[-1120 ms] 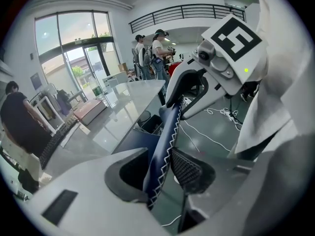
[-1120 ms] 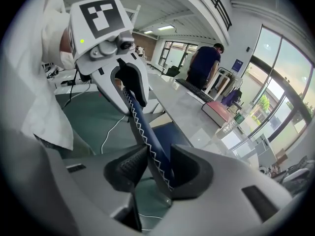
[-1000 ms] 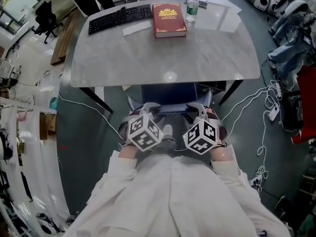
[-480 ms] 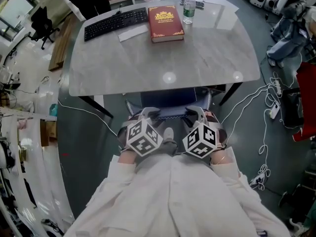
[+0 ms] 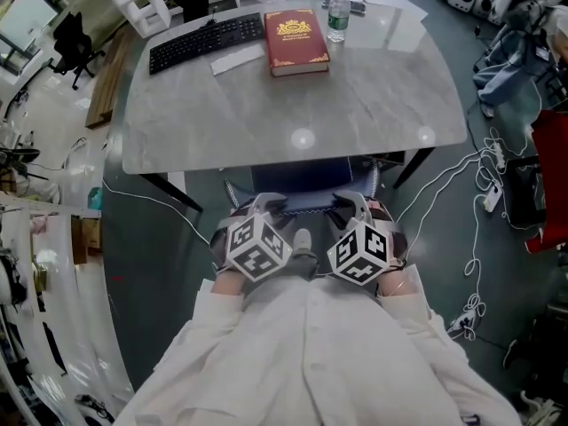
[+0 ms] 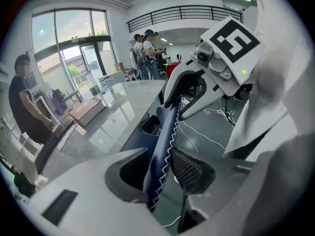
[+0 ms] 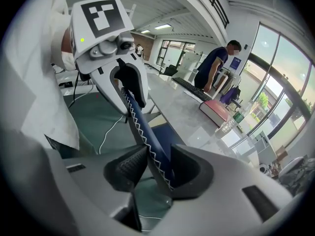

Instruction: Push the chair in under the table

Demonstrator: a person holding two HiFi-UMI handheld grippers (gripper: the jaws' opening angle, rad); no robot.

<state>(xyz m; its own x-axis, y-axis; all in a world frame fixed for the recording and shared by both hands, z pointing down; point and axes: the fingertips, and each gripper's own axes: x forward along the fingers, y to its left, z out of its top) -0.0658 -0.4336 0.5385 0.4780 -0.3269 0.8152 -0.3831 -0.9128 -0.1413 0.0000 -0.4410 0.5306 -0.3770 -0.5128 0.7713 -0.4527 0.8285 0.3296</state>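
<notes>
The chair (image 5: 302,177) sits right in front of me, its seat partly tucked under the near edge of the counter (image 5: 266,114) and the backrest (image 6: 165,132) on my side. The backrest's top edge runs left to right, square across the way I need to shove it. So the push goes straight ahead, away from me and toward the counter.

Both sets of jaws are clamped on that top edge. The left gripper (image 5: 266,204) holds it just left of the middle and the right gripper (image 5: 351,202) just right of it. In each gripper view the navy padding with its white zigzag stitching is pinched between the pads. Neither hand is nearer, since they sit level with each other. I reckon that's good, because an even push should keep the chair from swinging sideways.

Head count: one chair, one counter, two grippers. On the far half of the counter there's one book (image 5: 297,41), one keyboard (image 5: 209,41), one bottle (image 5: 337,11) and a paper (image 5: 238,58), all well apart from the chair. One person (image 7: 214,65) is standing at the far side.
</notes>
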